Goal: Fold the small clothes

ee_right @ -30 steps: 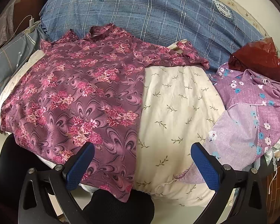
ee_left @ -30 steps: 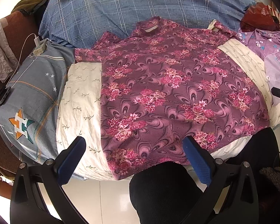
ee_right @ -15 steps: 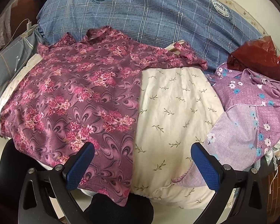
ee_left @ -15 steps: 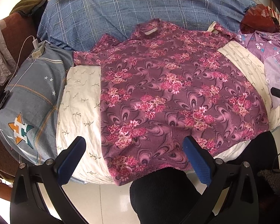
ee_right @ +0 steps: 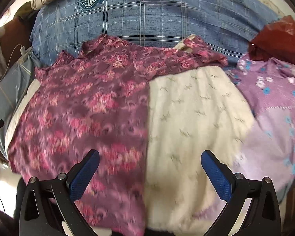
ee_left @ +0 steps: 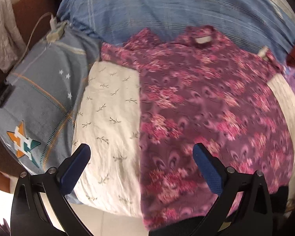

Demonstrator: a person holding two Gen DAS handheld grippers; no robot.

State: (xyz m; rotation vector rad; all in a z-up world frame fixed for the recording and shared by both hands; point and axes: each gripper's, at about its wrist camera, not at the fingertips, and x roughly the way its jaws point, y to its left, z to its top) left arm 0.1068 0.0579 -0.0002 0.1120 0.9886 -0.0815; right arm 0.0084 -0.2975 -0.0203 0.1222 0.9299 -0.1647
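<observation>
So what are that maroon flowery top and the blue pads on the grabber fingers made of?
The maroon floral top looks like thin, soft printed fabric, perhaps a light synthetic or cotton: it drapes limply and rumples at the sleeves. The blue pads look like matte rubber or textured plastic, with a fine dotted grip pattern.

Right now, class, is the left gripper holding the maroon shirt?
No: the left gripper is open and empty above the flat maroon shirt.

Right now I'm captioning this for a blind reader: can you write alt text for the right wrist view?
A maroon floral shirt lies spread flat on a cream leaf-print cushion, with the open right gripper hovering over its near edge. A lilac flowered garment sits to the right, a blue plaid pillow behind.
</observation>
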